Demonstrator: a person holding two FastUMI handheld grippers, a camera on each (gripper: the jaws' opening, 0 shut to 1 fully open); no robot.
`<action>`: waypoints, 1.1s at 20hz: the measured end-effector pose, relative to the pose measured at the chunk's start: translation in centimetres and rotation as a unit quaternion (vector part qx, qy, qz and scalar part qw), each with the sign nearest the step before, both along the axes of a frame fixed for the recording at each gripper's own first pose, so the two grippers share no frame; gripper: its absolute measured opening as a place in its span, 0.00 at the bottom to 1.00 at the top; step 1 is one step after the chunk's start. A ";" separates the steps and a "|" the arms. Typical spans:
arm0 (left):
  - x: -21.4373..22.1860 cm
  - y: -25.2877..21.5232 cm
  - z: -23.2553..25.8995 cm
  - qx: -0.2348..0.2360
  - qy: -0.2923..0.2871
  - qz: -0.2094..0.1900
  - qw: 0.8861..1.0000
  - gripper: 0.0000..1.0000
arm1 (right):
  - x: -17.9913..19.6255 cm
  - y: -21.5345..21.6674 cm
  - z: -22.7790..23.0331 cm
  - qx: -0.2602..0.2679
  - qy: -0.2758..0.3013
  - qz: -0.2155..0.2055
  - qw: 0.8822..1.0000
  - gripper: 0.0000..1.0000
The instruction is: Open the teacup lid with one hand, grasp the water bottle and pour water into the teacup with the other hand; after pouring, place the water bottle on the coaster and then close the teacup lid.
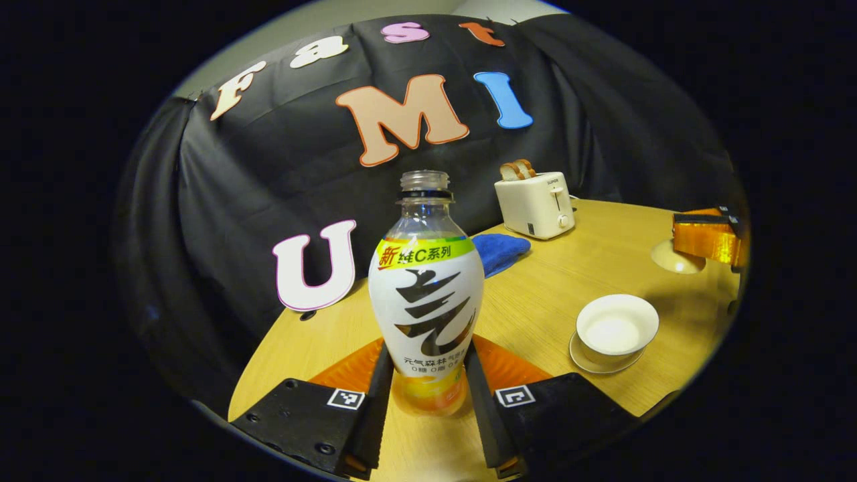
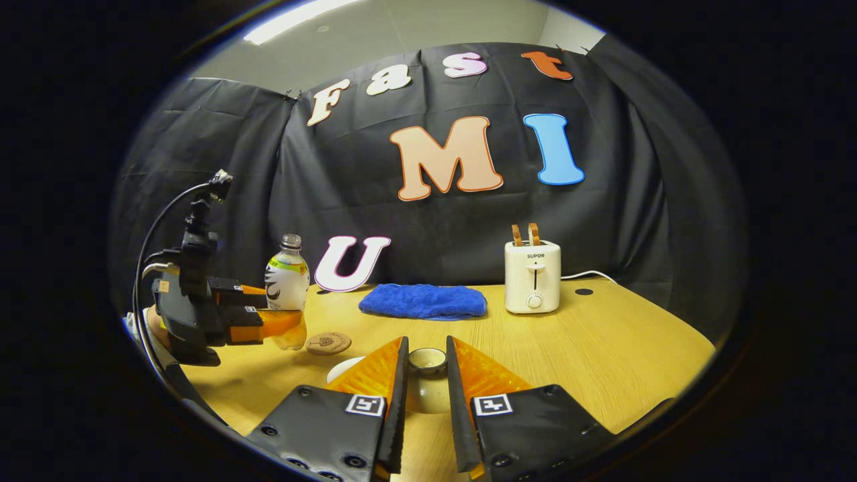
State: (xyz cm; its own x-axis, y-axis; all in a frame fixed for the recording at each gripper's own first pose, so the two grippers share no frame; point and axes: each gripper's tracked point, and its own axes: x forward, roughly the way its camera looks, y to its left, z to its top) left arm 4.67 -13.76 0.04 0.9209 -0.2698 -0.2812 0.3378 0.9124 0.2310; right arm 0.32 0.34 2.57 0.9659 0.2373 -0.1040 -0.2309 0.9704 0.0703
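A: Left first. What has the left gripper (image 1: 424, 391) got?

B: The bottle (image 1: 426, 294). Both fingers press its lower sides, so it is grasped. The bottle stands upright with no cap on. From the right gripper view you see the same gripper (image 2: 264, 318) clamped on the bottle (image 2: 288, 281) near the table's left edge.

A: The coaster?

B: A round coaster (image 2: 328, 343) lies flat on the table (image 2: 602, 348), just beside the bottle's base, on its right.

A: And the cup?

B: In the left gripper view the cup (image 1: 616, 327) sits open on its saucer (image 1: 586, 361), toward the table's near right edge, well apart from the bottle. Whitish inside; whether there is water I cannot tell.

A: Where is the lid?

B: Between the right gripper's (image 2: 427, 375) fingers. The lid (image 2: 427, 381) is held with its knob up, both fingers against its sides. The left gripper view shows it (image 1: 677, 258) at the far right, under that gripper (image 1: 710, 237).

A: Farther back?

B: A blue cloth (image 2: 423, 300) at the table's back edge, then a toaster (image 2: 533, 276) with two slices sticking up, to its right.
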 end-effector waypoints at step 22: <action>8.0 0.9 -2.6 -0.162 -0.001 0.080 0.984 0.56 | 0.5 -3.0 0.4 0.009 -0.003 -0.026 1.000 0.34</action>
